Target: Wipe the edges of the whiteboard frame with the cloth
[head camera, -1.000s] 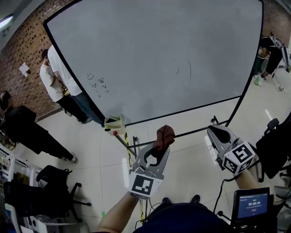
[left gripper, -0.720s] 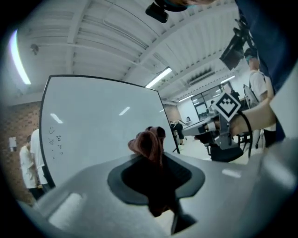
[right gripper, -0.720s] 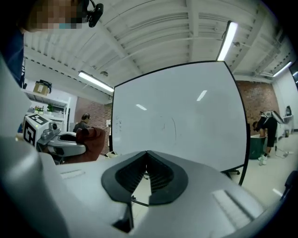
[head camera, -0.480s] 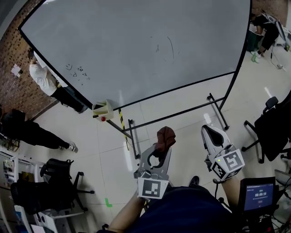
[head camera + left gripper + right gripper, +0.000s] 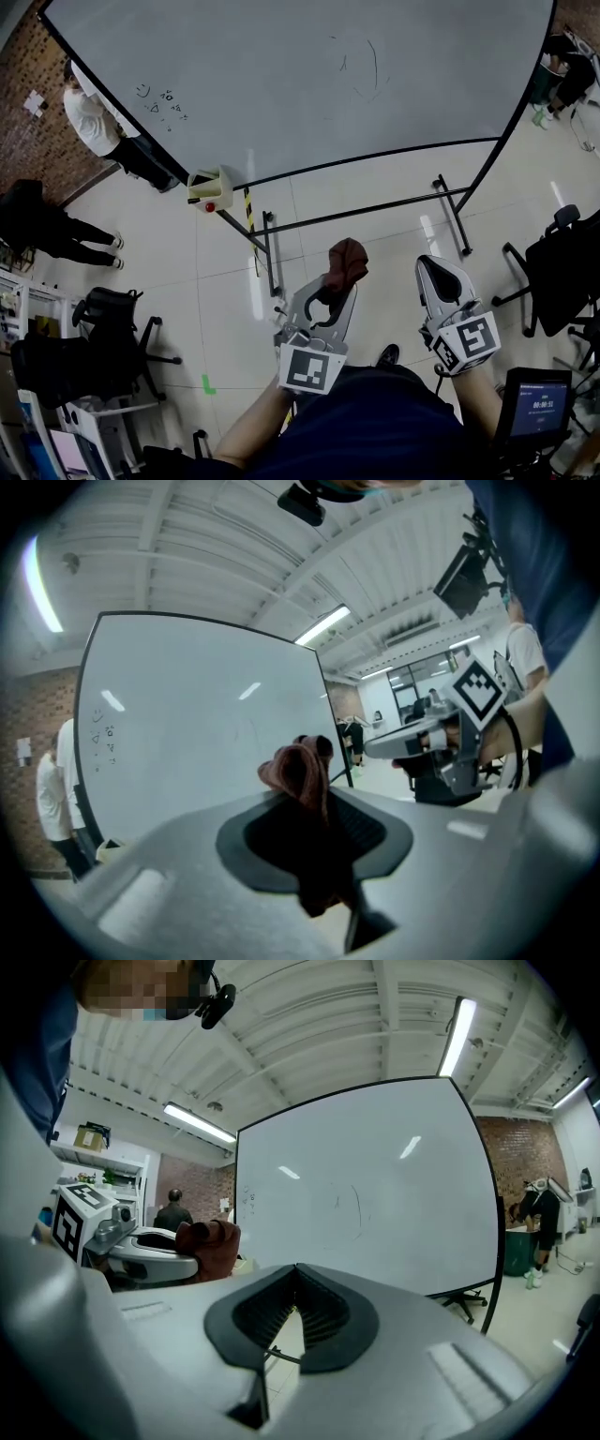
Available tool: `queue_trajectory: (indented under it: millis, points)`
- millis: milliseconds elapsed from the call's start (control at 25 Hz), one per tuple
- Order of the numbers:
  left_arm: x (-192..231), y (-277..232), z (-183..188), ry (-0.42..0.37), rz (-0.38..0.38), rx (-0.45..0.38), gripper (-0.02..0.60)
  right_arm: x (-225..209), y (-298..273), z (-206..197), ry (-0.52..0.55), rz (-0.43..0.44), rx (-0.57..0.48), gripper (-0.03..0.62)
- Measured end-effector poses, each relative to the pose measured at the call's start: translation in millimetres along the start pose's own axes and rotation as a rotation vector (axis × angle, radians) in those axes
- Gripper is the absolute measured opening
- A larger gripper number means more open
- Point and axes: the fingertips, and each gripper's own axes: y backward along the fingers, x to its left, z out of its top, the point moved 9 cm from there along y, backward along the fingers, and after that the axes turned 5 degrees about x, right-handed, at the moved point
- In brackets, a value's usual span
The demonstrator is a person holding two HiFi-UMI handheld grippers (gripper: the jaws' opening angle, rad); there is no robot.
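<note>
The grey left gripper [image 5: 333,284] has its jaws clamped on a crumpled reddish-brown cloth [image 5: 346,261]. The cloth bunches up above the fingertips and hangs dark between the pads in the left gripper view. Just beside it, on its right, the grey right gripper [image 5: 432,266] has its jaws brought fully together with nothing between them (only floor and a thin bar show through the gap behind the pads). Each gripper carries its black-and-white marker cube near the person's wrist. Both are held out low over the pale tiled floor [image 5: 225,309], well apart from the large whiteboard [image 5: 281,84] with its thin black frame [image 5: 375,157], so the cloth is clear of every edge. The board stands on a black tubular stand [image 5: 375,214] and bears a few faint pen marks. A person in a white top [image 5: 89,122] stands by the board's left edge, and a black office chair [image 5: 562,272] sits at the right.
</note>
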Motion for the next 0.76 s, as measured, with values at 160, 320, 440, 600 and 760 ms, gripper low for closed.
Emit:
queue_trajectory:
  millis: [160,320,440,600,760]
  points:
    - [-0.5,1.2,-1.1,0.012,-0.01,0.008,0.092,1.6,-0.4,-2.9,0.005,-0.001,0.015,0.009]
    - [-3.0,0.8,-6.2,0.021,-0.033,0.017,0.092,5.1,-3.4,-11.2,-0.007,0.0,0.038,0.009]
    - [-4.6,-1.3,-11.7,0.022,-0.052,0.013,0.092,5.7,-6.4,-13.4,-0.046,0.008,0.051,0.009]
    - [-2.1,-1.8,-12.1,0.03,-0.063,0.028,0.092,7.0,-8.3,-11.6,-0.026,0.008,0.057,0.009]
    - [0.2,-1.2,-13.8,0.033,-0.077,0.028,0.092,10.4,-10.3,-12.8,0.006,0.01,0.065,0.009]
